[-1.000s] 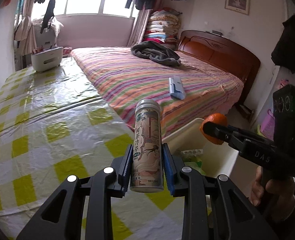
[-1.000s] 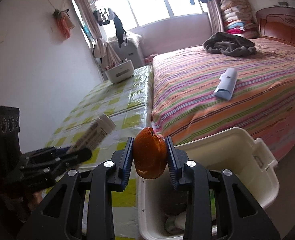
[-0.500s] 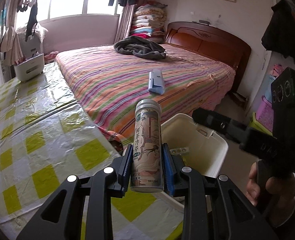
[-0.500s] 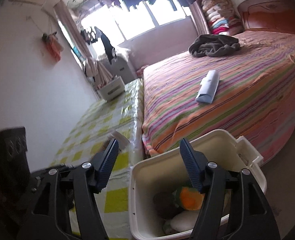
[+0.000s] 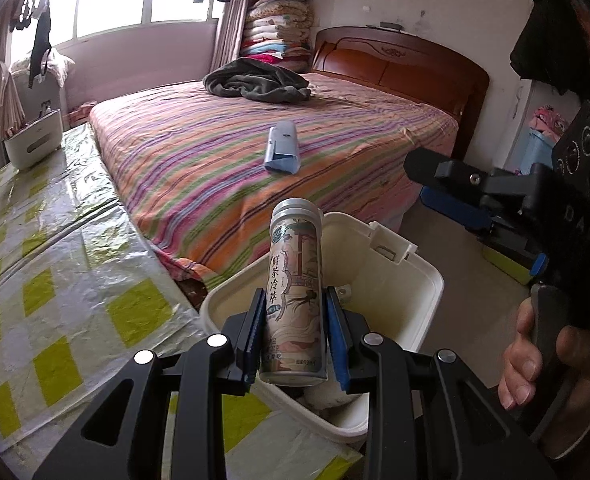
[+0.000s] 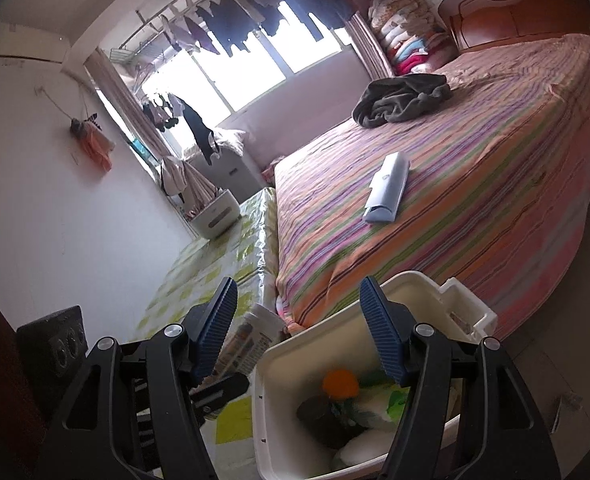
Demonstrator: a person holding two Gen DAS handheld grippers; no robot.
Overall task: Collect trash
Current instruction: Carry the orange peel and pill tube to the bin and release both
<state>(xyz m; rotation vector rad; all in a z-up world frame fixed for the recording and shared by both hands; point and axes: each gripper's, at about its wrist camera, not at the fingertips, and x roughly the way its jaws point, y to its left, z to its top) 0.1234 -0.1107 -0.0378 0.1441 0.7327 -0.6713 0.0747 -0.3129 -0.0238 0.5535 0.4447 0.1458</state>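
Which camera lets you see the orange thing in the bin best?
The right wrist view. It looks down into the white bin, so the orange peel shows lying on the other trash under the open right gripper. In the left wrist view the bottle held by the left gripper blocks the bin's inside, so no peel shows.

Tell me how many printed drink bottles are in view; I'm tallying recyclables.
1: the printed drink bottle is clamped upright in the left gripper above the white bin. More may be buried under the orange peel and other trash inside.
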